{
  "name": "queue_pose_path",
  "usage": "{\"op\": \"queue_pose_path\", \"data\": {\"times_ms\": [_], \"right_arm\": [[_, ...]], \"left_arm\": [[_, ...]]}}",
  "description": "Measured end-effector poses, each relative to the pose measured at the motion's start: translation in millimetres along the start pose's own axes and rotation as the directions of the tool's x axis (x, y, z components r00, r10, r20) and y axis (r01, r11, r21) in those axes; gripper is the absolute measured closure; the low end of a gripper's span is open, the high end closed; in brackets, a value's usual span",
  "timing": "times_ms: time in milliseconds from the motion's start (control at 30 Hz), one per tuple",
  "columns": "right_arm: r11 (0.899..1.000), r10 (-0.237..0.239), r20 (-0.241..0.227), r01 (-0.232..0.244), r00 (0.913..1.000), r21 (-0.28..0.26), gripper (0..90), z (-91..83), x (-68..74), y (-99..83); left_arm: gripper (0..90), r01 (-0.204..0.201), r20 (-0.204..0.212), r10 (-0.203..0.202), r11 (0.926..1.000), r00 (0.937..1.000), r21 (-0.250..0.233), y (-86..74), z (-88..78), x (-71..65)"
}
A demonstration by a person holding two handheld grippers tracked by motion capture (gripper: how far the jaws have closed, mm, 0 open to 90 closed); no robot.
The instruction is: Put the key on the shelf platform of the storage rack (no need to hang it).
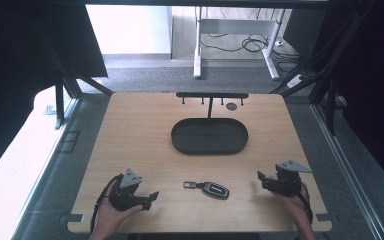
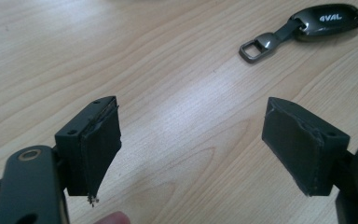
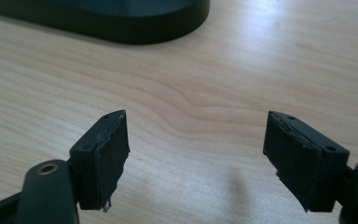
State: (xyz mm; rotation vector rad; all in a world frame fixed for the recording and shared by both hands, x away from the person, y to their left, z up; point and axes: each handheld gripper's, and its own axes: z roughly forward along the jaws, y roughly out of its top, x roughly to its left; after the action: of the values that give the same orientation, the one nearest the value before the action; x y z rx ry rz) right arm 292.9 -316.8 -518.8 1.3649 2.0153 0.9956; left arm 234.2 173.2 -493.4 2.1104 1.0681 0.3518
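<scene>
High view looks down on a wooden worktop [image 1: 130, 135] with a key fob [image 1: 215, 189] lying near the front edge, between the two grippers and touching neither. A short strap with a metal loop [image 1: 190, 185] runs from the fob toward the person's left. Farther back, near the middle, sits a dark oval tray [image 1: 209, 135], and behind it stands a black rack [image 1: 212, 95] with small pegs under its bar; a small round thing hangs or lies by the rack, too small to identify.

The left gripper [image 1: 151, 196] is held in the left hand [image 1: 111, 211] at the front left corner, pointing toward the fob. In the left gripper view its jaws stand wide apart over bare wood, gripping nothing, with the fob [image 2: 332, 18] and loop [image 2: 256, 47] ahead at upper right.

The right gripper [image 1: 261, 178] is held in the right hand [image 1: 298, 202] at the front right. In the right gripper view its jaws are also spread, nothing between them, and the tray's wall [image 3: 121, 21] lies ahead.
</scene>
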Motion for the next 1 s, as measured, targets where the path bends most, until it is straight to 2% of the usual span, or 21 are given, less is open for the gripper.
{"op": "queue_pose_path", "data": {"times_ms": [67, 167, 400, 533, 633, 767, 900, 1000], "right_arm": [[1.0, 0.007, 0.023, -0.007, 0.9997, -0.024, 24.3, -1.5, -1.1, 1.1], [0.999, 0.038, 0.01, -0.038, 0.9992, -0.017, 26.1, -3.6, -3.1, 1.9], [1.0, 0.006, -0.016, -0.005, 0.9999, 0.016, 26.3, -7.0, -5.3, -0.6], [1.0, 0.004, -0.025, -0.003, 0.9997, 0.03, 26.8, -7.6, -6.4, -0.7], [0.999, -0.029, -0.028, 0.03, 0.9992, 0.046, 27.0, -6.2, -2.0, -0.6], [0.999, -0.026, -0.04, 0.028, 0.9989, 0.045, 28.5, -6.9, -1.9, -0.3], [0.999, -0.006, -0.053, 0.008, 0.9986, 0.042, 29.7, -9.4, -3.1, 0.8], [0.999, -0.008, -0.059, 0.01, 0.9982, 0.035, 30.4, -12.3, -3.3, 3.3]], "left_arm": [[19.8, 0.004, 0.002, -0.004, 1.0, 1.0, -0.004, -0.2, -0.4, 0.4], [19.8, 0.003, 0.004, -0.003, 1.0, 1.0, 0.003, -0.2, 0.9, 0.8], [19.8, -0.006, 0.016, 0.006, 0.9999, 0.9999, -0.01, 4.3, 1.4, -0.5], [19.8, -0.008, 0.018, 0.008, 1.0, 0.9998, -0.002, 4.0, 4.1, -0.2], [19.8, -0.013, 0.02, 0.013, 0.9999, 0.9997, 0.005, 4.5, 5.6, -1.7], [19.8, -0.016, 0.017, 0.016, 0.9999, 0.9997, 0.003, 4.5, 5.5, -3.6], [19.8, -0.01, 0.011, 0.01, 0.9998, 0.9999, -0.019, 5.5, 3.6, -4.5], [19.8, -0.011, 0.009, 0.011, 0.9996, 0.9999, -0.027, 5.7, 1.9, -3.0]]}}
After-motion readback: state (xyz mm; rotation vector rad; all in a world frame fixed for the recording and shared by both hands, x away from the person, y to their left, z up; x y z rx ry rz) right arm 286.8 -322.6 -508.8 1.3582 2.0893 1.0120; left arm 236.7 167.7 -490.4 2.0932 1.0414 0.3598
